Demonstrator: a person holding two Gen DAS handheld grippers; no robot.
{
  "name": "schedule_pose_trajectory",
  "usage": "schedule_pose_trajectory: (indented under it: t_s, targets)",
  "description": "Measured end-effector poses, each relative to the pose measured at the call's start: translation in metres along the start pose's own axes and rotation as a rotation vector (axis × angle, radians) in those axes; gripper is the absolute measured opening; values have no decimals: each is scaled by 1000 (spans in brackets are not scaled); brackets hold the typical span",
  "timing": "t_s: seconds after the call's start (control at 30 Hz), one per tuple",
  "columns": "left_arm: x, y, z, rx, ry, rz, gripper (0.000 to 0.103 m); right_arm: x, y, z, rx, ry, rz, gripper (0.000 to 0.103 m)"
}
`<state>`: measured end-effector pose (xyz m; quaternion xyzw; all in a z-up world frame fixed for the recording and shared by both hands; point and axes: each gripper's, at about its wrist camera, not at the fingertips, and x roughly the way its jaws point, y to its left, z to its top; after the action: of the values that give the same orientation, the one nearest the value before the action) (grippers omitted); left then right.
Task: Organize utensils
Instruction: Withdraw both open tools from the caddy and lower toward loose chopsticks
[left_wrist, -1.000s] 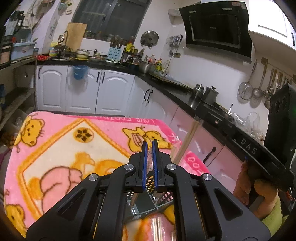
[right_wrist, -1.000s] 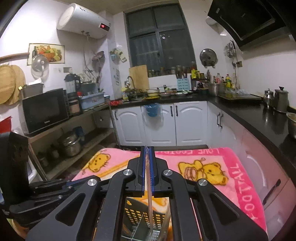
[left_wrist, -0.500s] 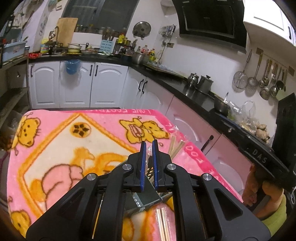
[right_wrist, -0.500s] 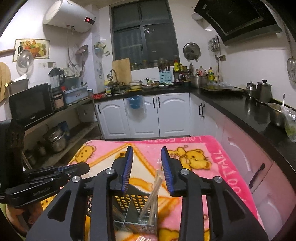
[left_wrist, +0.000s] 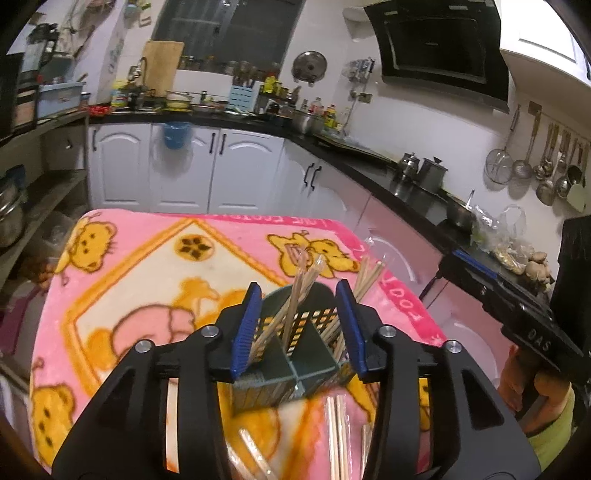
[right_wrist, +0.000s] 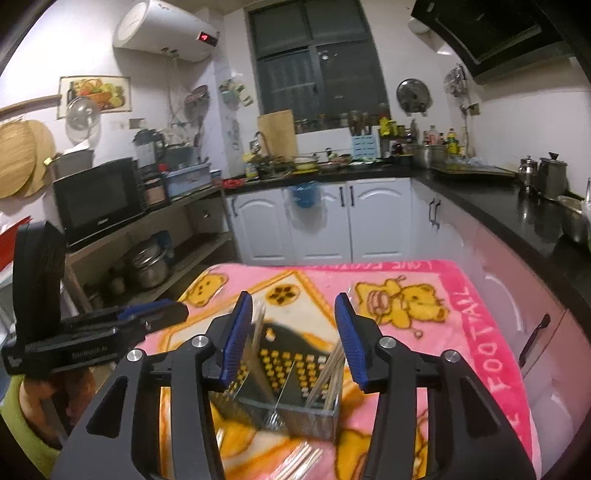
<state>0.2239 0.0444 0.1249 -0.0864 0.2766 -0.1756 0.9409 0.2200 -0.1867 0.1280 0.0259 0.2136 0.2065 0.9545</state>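
A: Both grippers parted since before — left gripper (left_wrist: 301, 325) and right gripper (right_wrist: 290, 334) now wide, holding nothing.
B: Perforated utensil caddy (left_wrist: 295, 354) on pink bear blanket (left_wrist: 147, 258), chopsticks (left_wrist: 295, 295) upright inside.
A: Forks (right_wrist: 299, 458) show only right view; loose chopsticks (left_wrist: 338, 435) only left. Kitchen counters behind.

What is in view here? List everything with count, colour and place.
utensil caddy: one, dark perforated, divided into compartments, on the blanket.
chopsticks in caddy: several, light wood, leaning in compartments.
loose chopsticks: a few, light wood, on the blanket near the caddy.
forks: count unclear, silver, blurred, lying in front of the caddy.
blanket: one, pink with yellow bears, covering the table.
microwave: one, black, on the left shelf.
water heater: one, white, high on the wall.
left hand-held gripper: one, black with blue pads, open above the caddy.
right hand-held gripper: one, same colours, open above the caddy.
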Motion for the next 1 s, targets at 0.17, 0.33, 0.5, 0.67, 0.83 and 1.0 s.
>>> schedule_pose_trajectory:
  t_s: [0.17,0.33,0.5,0.67,0.83,1.0]
  targets:
    - [-16,1,-18,-19,-11,40,49,-12,3,-16,-19,27,32,48]
    - [-30,-5,-36,-31,-31,63,56,-23,5,-33,-33,44,53,49]
    - [-32,-15,-55,-25,-7,60,63,-31,5,-48,-34,59,59,49]
    - [-27,-24,-71,-9,21,61,65,-35,-1,-65,-20,81,57,49]
    - [-19,-27,-85,-9,49,59,66,-35,-7,-82,-7,113,50,49]
    - [-9,-24,-99,-22,83,68,67,-32,-13,-94,-1,143,44,49]
